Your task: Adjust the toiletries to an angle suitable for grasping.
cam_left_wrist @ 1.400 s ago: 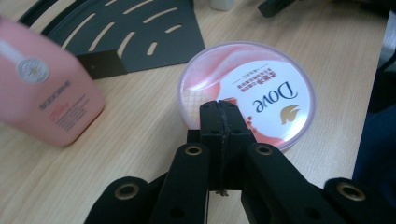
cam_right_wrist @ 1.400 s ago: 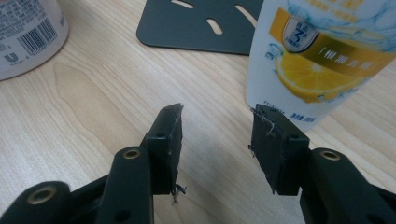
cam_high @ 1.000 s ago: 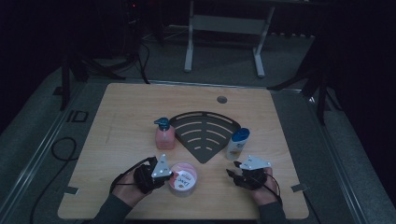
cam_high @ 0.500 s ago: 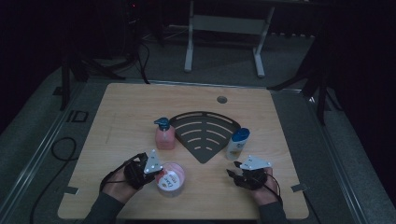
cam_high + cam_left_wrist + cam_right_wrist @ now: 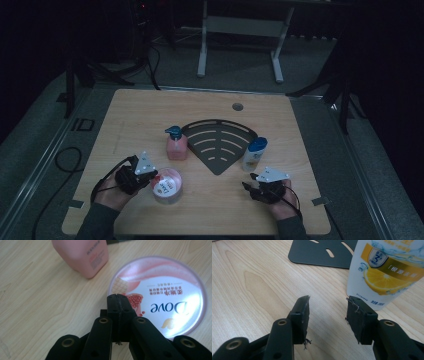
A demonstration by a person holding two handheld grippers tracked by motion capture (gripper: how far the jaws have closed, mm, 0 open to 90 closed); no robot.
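A round pink Dove tub (image 5: 167,185) (image 5: 160,295) sits on the wooden table near its front left. My left gripper (image 5: 155,176) (image 5: 119,296) is shut, its jaws pressed together with nothing visible between them, and their tips lie over the near edge of the tub's lid. A pink pump bottle (image 5: 176,145) (image 5: 82,255) stands just beyond. My right gripper (image 5: 248,180) (image 5: 328,307) is open and low over the table, with nothing between its jaws. A white bottle with a blue cap and lemon label (image 5: 255,154) (image 5: 384,270) stands just past its right jaw.
A black fan-shaped slotted mat (image 5: 220,142) (image 5: 319,252) lies mid-table between the two bottles. A round cable hole (image 5: 237,106) sits near the table's far edge. Bare wood (image 5: 145,115) stretches across the far left. Dark floor and a metal stand lie beyond the table.
My left gripper has slid to the left along the front of the table, and the pink tub has moved left with it. The right gripper has stayed put.
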